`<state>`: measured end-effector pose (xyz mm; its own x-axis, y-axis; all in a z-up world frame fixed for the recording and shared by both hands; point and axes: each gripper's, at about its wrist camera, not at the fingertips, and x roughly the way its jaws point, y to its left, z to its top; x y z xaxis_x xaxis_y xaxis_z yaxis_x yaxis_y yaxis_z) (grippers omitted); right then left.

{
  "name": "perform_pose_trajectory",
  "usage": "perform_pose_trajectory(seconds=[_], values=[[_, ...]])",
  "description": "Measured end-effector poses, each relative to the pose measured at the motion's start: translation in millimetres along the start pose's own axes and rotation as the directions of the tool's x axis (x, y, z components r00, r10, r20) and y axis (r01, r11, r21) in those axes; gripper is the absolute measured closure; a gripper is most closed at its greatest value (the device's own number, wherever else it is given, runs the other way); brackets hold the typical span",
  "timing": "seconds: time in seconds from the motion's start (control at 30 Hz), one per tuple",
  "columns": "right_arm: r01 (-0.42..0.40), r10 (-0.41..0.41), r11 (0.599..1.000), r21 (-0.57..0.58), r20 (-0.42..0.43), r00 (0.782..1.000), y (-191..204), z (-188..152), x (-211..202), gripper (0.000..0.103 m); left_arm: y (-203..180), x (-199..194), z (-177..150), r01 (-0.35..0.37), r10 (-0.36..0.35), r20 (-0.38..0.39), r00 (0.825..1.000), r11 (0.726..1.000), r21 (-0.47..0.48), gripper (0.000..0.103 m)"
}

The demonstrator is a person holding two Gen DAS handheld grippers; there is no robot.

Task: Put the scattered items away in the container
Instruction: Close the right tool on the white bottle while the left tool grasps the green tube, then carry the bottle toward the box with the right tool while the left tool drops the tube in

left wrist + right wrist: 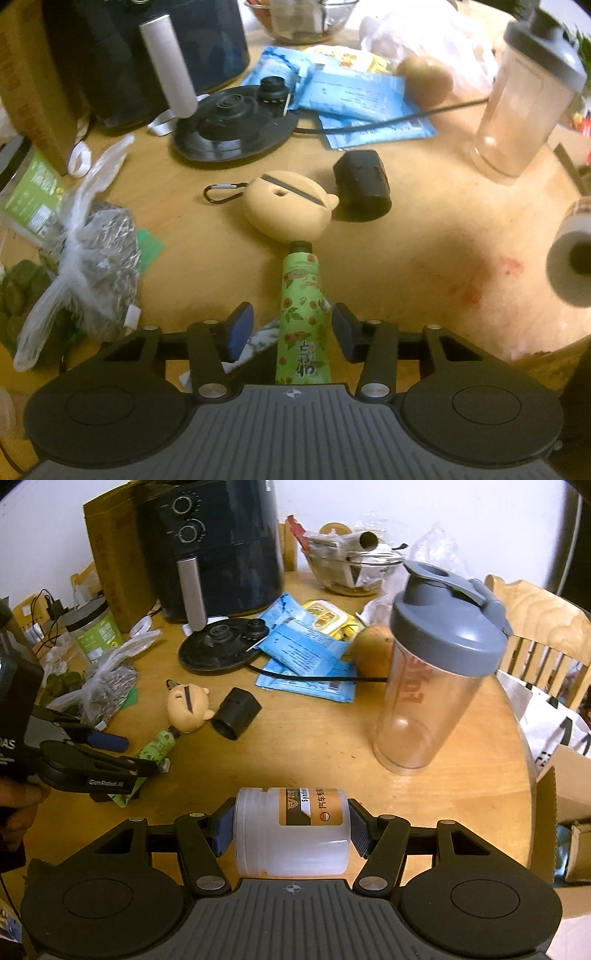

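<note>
The left gripper [292, 328] is held low over the table, jaws spread wide and level, with clear gaps on both sides of what lies between the blue pads [242, 326]. A hand [16, 805] grips its handle from behind. The right gripper [291, 829] points forward, tilted a little downward, its jaws pressed in against both sides of a white jar [291, 834], pads touching it.
</note>
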<state>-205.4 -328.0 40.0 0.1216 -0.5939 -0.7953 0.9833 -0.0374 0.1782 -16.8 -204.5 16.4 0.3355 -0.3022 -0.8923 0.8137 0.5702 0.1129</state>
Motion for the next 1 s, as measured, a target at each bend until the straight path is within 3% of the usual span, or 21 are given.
perform_pose_trajectory(seconds=[0.2, 0.53, 1.0], values=[[0.017, -0.017, 1.000, 0.018, -0.007, 1.000, -5, -5, 0, 0.039, -8, 9, 2, -0.005, 0.006, -0.006, 1.000, 0.999, 0.050, 0.074], [0.019, -0.019, 1.000, 0.021, 0.000, 1.000, -9, -7, -3, 0.039, -11, 2, 2, -0.004, 0.002, 0.035, 0.999, 0.999, 0.054, 0.075], [-0.022, 0.022, 1.000, -0.017, 0.015, 1.000, -8, -3, -9, 0.039, -6, -43, -6, 0.000, 0.001, 0.085, 0.996, 1.000, -0.015, 0.075]])
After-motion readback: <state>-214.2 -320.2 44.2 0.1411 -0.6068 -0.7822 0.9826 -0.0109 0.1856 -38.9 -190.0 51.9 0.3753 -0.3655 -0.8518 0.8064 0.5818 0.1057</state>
